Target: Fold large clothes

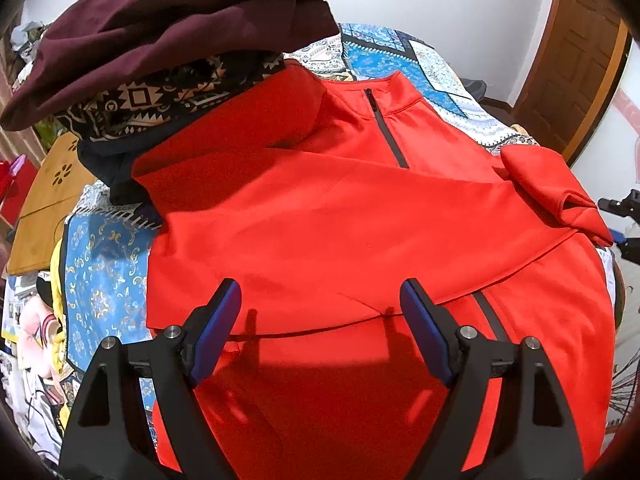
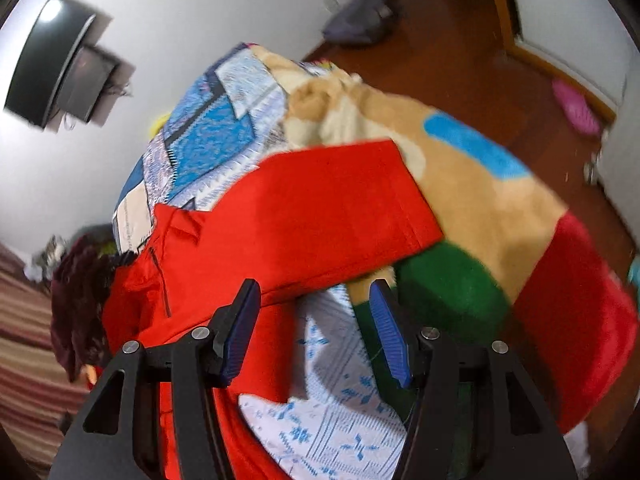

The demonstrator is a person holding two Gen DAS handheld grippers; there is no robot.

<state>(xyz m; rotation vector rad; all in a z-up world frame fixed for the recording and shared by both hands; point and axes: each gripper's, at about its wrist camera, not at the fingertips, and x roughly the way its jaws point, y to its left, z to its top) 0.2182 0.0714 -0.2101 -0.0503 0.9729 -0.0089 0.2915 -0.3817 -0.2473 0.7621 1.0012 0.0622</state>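
Observation:
A large red zip-neck top [image 1: 340, 220] lies face up on a blue patterned bedspread [image 1: 104, 272], its collar far from me and one sleeve folded across the chest. My left gripper [image 1: 320, 304] hovers open over the lower body of the top, nothing between its blue pads. In the right wrist view the red top [image 2: 320, 208] shows a sleeve stretched out towards a plush blanket. My right gripper [image 2: 316, 304] is open above the sleeve's edge and the bedspread [image 2: 332, 420], with no cloth between its pads.
A pile of folded clothes, maroon [image 1: 168, 32] on top of a black patterned piece [image 1: 160, 100], sits at the far left of the bed. A tan, green and red plush blanket [image 2: 480, 240] lies to the right. Wooden door [image 1: 572, 60] and floor lie beyond.

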